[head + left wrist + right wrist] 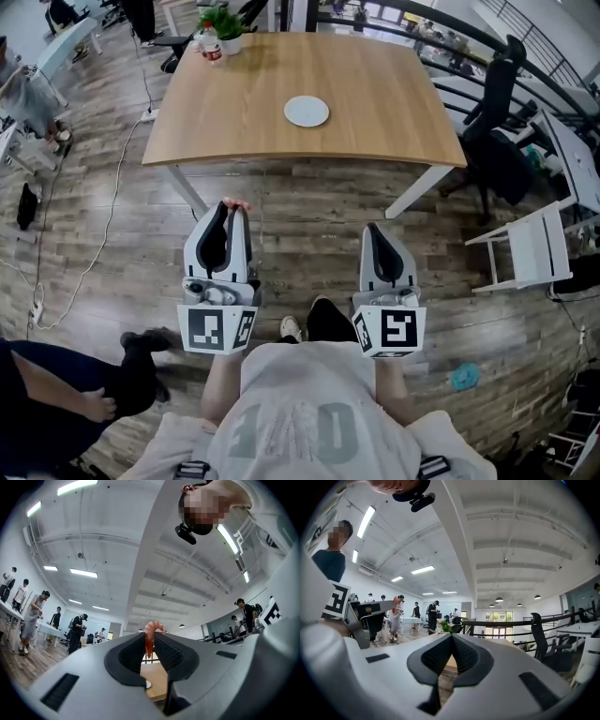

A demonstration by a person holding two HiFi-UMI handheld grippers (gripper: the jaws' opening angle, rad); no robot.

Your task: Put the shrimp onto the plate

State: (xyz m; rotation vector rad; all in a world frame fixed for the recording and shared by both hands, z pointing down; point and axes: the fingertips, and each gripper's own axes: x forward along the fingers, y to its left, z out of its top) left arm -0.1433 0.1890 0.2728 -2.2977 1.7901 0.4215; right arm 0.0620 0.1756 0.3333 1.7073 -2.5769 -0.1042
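The broad, square, pale-wood tabletop (pixel 375 103) stands well ahead, bearing a small round white plate (pixel 307 111) near its middle. With the plate seemingly beyond reach, the white plastic left tongs (pixel 232 210) pinch their ribbed black pads (pixel 168 652) on the curled, glossy orange-pink shrimp (pixel 150 638), carrying it at their tips. The right tongs (pixel 451 638) are closed on nothing, likely idle.

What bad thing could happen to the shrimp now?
The left gripper pinches the shrimp only at its jaw tips, so it might slip out onto the wooden floor on the way. The plate is small and sits far ahead on the table, so the shrimp could also land beside it.
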